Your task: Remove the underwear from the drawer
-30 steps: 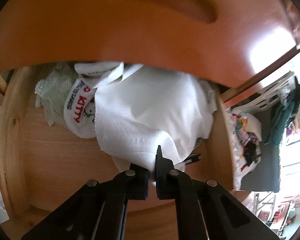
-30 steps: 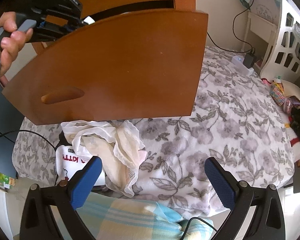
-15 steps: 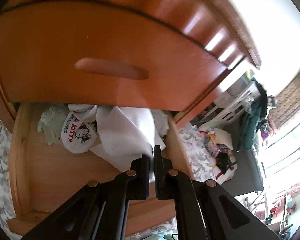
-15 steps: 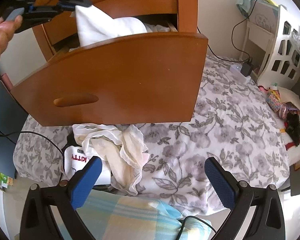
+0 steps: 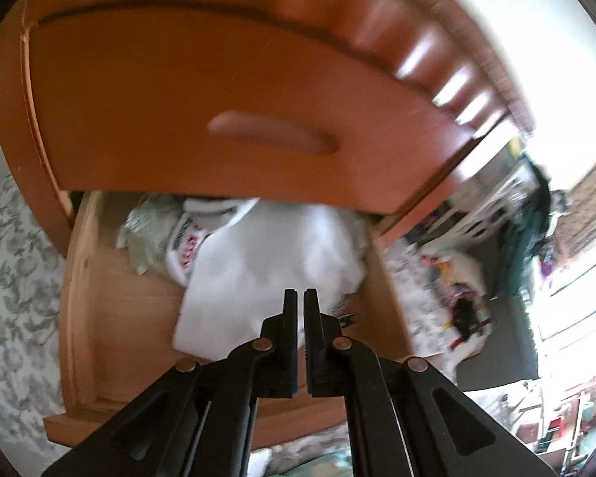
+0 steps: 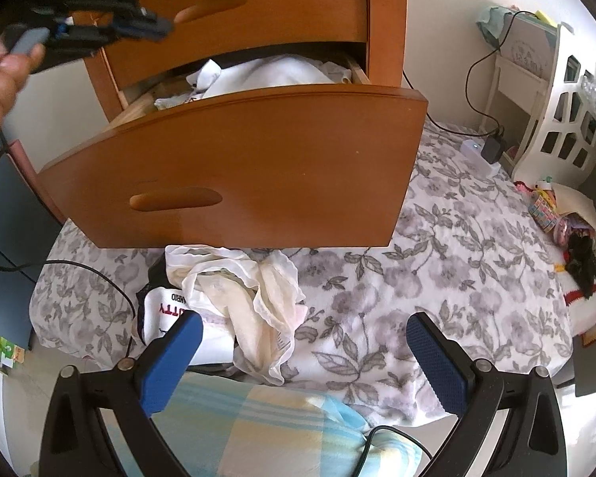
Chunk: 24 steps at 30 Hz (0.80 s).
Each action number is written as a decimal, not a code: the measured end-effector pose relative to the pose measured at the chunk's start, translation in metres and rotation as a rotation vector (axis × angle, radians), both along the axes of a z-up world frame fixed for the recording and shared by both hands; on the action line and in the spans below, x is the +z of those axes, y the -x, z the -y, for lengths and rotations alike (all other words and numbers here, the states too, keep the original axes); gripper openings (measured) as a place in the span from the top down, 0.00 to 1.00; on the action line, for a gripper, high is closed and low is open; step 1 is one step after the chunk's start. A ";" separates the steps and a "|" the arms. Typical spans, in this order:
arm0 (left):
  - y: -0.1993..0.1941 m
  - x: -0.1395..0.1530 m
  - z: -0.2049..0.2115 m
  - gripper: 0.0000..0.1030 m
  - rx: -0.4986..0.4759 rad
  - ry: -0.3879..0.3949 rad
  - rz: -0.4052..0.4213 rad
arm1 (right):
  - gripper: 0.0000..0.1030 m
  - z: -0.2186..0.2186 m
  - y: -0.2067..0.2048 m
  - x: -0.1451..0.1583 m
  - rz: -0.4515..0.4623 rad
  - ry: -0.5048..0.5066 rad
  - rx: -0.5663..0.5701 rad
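Two grippers | left gripper (image 5: pixel 300 298) fingers together, whether pinching anything unclear, above open drawer (image 5: pixel 99 318) | white underwear (image 5: pixel 258 278) heaped inside at back | right gripper (image 6: pixel 302 351) spread wide, empty, over bed (image 6: pixel 437 262) | cloth likely light, limp, clingy: pinch a raised fold near top

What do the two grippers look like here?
The left gripper is all black: flat fingers, ribbed inner faces, brass-coloured pivot pins on angular linkage arms. The right gripper has the same black linkage, with blue textured pads. No sleeve shows at the hand.
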<state>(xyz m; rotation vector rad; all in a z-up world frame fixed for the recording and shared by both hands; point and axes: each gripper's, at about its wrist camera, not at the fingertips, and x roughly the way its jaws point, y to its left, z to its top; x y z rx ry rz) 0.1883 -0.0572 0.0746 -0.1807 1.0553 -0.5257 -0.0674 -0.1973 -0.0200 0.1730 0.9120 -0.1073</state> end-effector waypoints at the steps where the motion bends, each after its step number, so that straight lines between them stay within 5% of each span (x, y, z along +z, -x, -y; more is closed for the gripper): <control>1: -0.005 -0.007 0.002 0.90 0.007 -0.027 -0.020 | 0.00 0.000 0.000 0.000 0.000 -0.001 -0.001; 2: -0.012 -0.017 0.005 0.83 0.020 -0.067 -0.050 | 0.00 0.000 0.000 0.000 -0.001 -0.002 -0.002; 4: -0.020 -0.031 0.005 0.51 0.029 -0.122 -0.089 | 0.00 0.002 -0.001 -0.001 -0.006 -0.006 -0.006; 12: -0.028 -0.083 0.061 0.43 -0.203 -0.372 -0.217 | 0.00 0.015 -0.008 -0.011 -0.030 -0.026 -0.021; 24: -0.033 -0.124 0.090 0.40 -0.320 -0.621 -0.268 | 0.00 0.022 -0.015 -0.023 -0.055 -0.042 -0.026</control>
